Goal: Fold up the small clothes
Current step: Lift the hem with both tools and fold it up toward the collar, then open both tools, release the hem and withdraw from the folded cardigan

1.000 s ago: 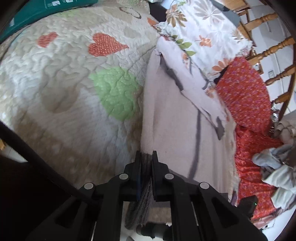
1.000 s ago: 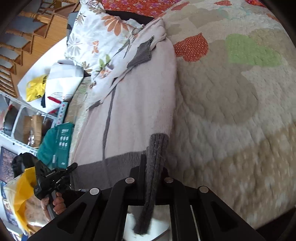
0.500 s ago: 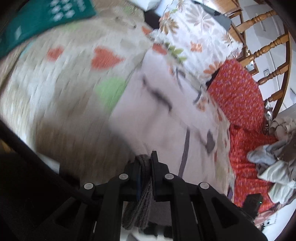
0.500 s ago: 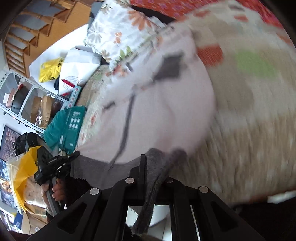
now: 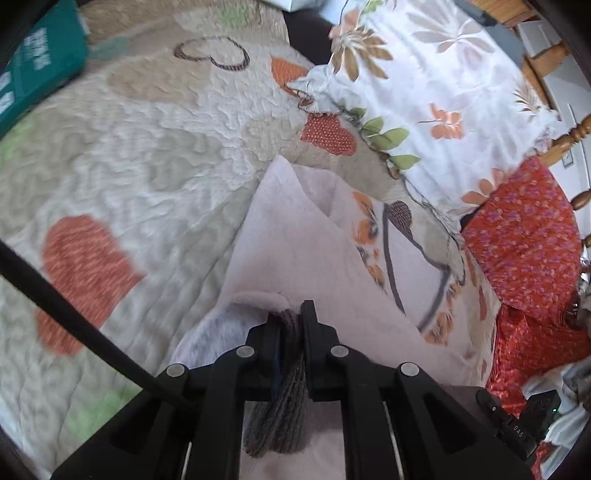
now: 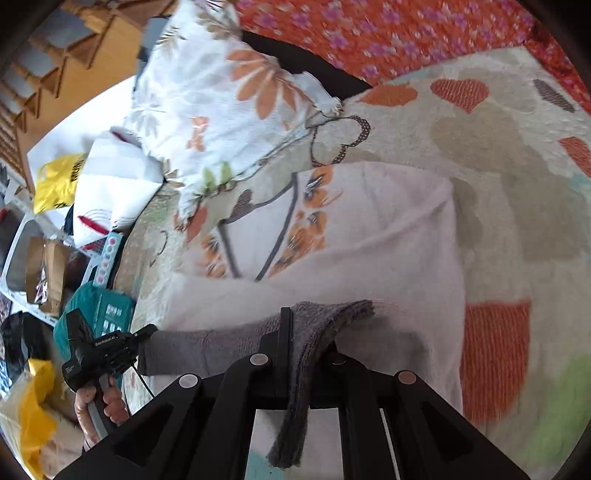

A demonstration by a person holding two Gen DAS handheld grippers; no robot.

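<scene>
On the quilt (image 5: 122,155), left view: the left gripper (image 5: 291,321) has its jaws pinched on the sweater's (image 5: 295,251) grey hem (image 5: 280,417), carried over the body. Right view: the right gripper (image 6: 306,332) clamps the hem (image 6: 325,317) likewise. Judged mid-fold; next, lay the hem flat on the far part and release.

Soft, bright daylight fills both views, with only faint shadows. The cream quilted bedspread with heart patches (image 5: 147,155) smears with motion blur toward the lower left, and the red floral fabric (image 6: 388,33) is blurred too. Fisheye bending curves the edges; corners vignette black.
</scene>
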